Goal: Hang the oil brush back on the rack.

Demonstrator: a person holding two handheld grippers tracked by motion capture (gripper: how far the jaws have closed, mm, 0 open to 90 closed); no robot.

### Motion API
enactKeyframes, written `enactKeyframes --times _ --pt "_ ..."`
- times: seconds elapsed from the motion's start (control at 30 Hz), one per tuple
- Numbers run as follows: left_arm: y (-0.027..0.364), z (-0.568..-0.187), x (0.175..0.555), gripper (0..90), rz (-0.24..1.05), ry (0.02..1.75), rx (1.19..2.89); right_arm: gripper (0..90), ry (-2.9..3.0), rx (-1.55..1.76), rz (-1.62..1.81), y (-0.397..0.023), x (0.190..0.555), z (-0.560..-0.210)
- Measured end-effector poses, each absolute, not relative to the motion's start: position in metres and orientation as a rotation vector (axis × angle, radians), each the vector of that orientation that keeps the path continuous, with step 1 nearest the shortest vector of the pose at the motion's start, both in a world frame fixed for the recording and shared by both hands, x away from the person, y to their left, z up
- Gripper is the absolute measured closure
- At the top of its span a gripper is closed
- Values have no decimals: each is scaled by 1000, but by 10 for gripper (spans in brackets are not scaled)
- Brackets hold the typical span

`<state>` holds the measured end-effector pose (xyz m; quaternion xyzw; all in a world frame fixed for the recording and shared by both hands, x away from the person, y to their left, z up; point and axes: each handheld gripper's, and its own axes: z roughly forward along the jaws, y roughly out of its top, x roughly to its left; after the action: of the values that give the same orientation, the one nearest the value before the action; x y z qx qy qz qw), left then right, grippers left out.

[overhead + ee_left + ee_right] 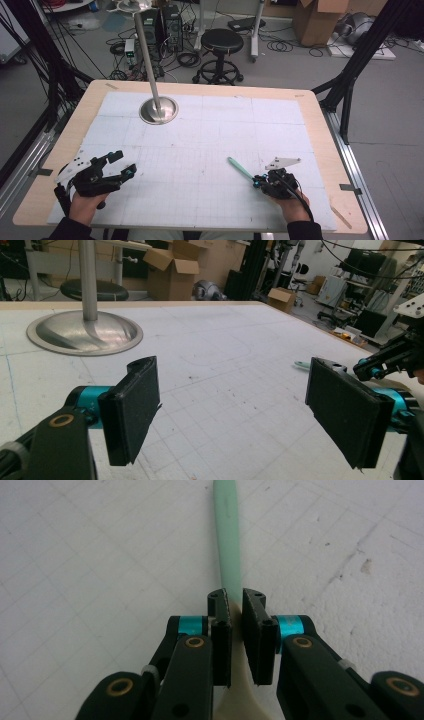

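A: Report the position and orientation of the held item.

B: The green stick [240, 168] lies low over the white gridded mat [210, 150], toward the person's right-hand near area of the table [310, 100]. Its long axis runs diagonally in the high view: the free green end points away from the person and toward the left, in the general direction of the metal stand base [158, 110], which is well apart from it. In the right gripper view the stick [227, 535] extends straight ahead from the jaws, and a cream-coloured portion continues back beneath them.

A: State of the right gripper?

B: The right gripper [259, 181] has its jaws narrow, pads pressed on the stick from both sides.

A: State of the left gripper?

B: The left gripper [122, 164] stands wide apart with nothing between its pads [132, 407]. It sits at the near left of the mat, well apart from the stick.

A: Any readable markings?

B: No legible brand, label or writing on the stick or either gripper. The mat carries a printed grid; no text can be made out.
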<state>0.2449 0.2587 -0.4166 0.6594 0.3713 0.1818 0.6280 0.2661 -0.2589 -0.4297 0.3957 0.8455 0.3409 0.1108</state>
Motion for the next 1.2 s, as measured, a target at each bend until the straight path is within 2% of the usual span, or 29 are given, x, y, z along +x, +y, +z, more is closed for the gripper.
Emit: enactKeyframes --times 0.53,0.87,1.2 --pt "259 -415 244 254 354 820 1492 821 2455 1049 1288 -247 258 -411" --pt "245 -401 240 261 272 671 1468 820 2423 899 1505 -228 250 -391" --pt "229 -373 238 229 208 550 1485 819 2401 769 1640 -207 247 -375"
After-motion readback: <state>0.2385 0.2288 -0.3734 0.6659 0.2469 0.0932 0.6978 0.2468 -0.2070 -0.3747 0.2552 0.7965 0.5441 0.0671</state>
